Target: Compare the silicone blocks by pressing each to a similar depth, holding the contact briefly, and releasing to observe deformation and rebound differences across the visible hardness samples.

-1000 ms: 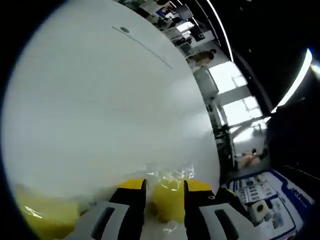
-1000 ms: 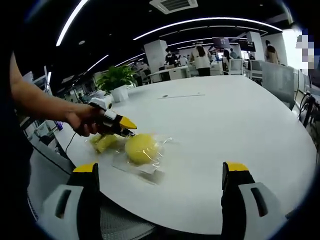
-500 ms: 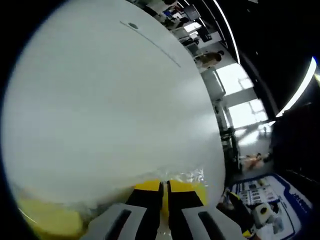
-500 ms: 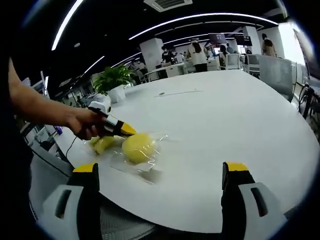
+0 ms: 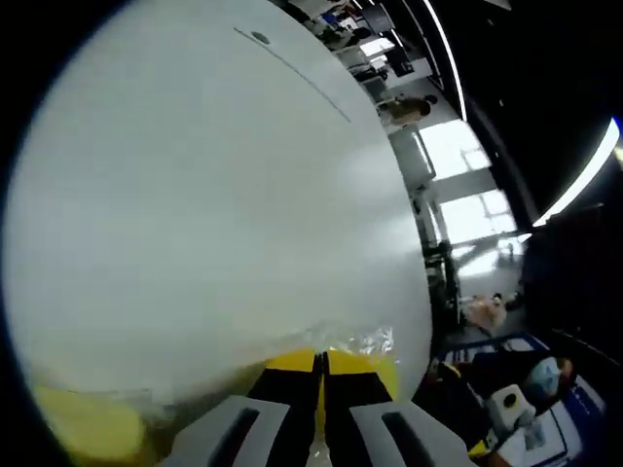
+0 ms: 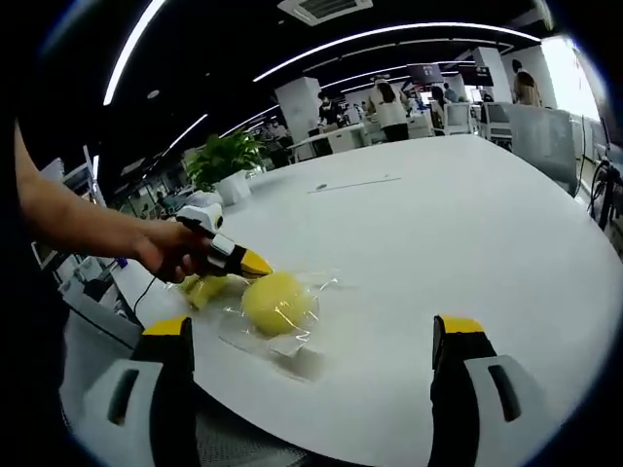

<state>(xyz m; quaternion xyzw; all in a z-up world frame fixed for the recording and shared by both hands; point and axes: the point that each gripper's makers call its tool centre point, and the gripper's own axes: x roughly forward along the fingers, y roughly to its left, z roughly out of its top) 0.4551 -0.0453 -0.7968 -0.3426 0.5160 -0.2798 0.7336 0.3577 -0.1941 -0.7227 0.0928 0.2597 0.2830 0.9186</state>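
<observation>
While the left gripper (image 5: 319,389) sits at the bottom centre of its own view, its jaws are brought together with barely a slit between them, yellow tips resting against the bagged yellow block (image 5: 375,365) just beyond. A second ago those jaws stood apart with the block bulging between them; half a second ago they had nearly met, and now they are closed, so the squeeze has likely reached its depth and this is the hold. Whether any silicone is pinched in the slit cannot be told. In the right gripper view the same tool (image 6: 255,265) comes in from the left, held by a hand (image 6: 170,255), its tip touching the left edge of the round block (image 6: 278,301), which lies in clear wrap at lower left of centre on the white table (image 6: 467,233). A second, flatter yellow sample (image 6: 206,287) lies just beside it, under the tool. The right gripper (image 6: 311,389) hangs at the bottom of its view, jaws wide apart and holding nothing, well short of the blocks. Release should come next, then the other sample.
</observation>
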